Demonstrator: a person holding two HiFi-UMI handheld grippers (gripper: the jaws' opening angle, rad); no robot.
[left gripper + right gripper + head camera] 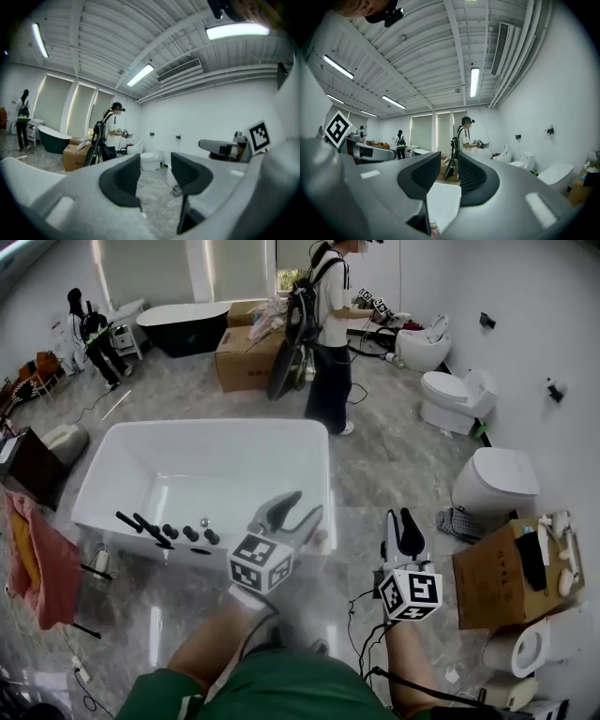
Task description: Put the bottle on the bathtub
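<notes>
The white bathtub [216, 426] stands in the middle of the head view, with black tap fittings [164, 529] on its near rim. A small pale object [322, 542], possibly the bottle, sits on the tub's near right corner; it is too faint to be sure. My left gripper [305, 505] hovers just above that corner, open and empty [154, 171]. My right gripper [398, 518] is over the floor to the right of the tub, its jaws a little apart with nothing between them [449, 168]. Part of the white tub [443, 204] shows below its jaws.
A person with a backpack [328, 324] stands beyond the tub beside cardboard boxes [246, 357]. A dark tub [183, 326] is at the back. Toilets [455, 399] line the right wall. A box of fittings [502, 573] sits near right, a red cloth [37, 559] at left.
</notes>
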